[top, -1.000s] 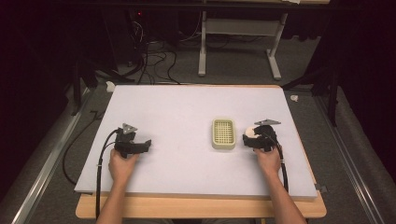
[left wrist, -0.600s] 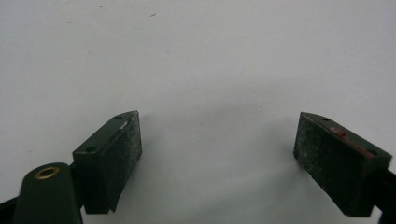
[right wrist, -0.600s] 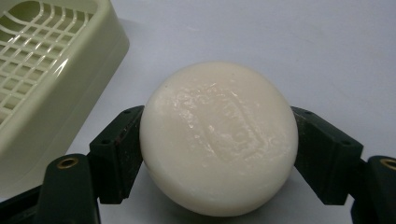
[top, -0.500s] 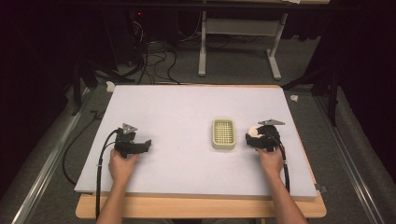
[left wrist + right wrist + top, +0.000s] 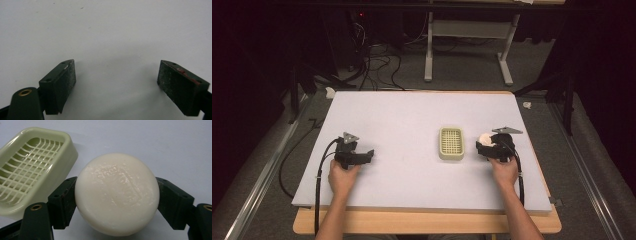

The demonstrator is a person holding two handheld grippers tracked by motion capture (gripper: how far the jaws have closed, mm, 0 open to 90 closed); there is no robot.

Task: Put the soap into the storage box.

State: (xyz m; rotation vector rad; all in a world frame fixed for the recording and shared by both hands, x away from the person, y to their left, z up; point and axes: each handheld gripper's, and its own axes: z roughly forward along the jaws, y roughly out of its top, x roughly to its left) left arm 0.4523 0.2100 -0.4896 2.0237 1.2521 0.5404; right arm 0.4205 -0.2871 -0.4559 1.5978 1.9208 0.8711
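Fingers (image 5: 62, 202) of the right gripper (image 5: 116, 200) clamp a round soap (image 5: 117, 193) beside the soap dish (image 5: 35, 167).

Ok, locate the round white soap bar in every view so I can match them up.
High view: round white soap bar, right of centre, at the right gripper.
Left gripper view: bare white tabletop between open jaws.
Right gripper view: centre, clamped between the jaws.
Shared landmark: pale green slatted plastic soap dish, left of the soap.

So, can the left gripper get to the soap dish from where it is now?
Probably yes. The left gripper has open, empty jaws, and bare table lies between it and the soap dish. The right gripper, holding the soap, is on the dish's far side.
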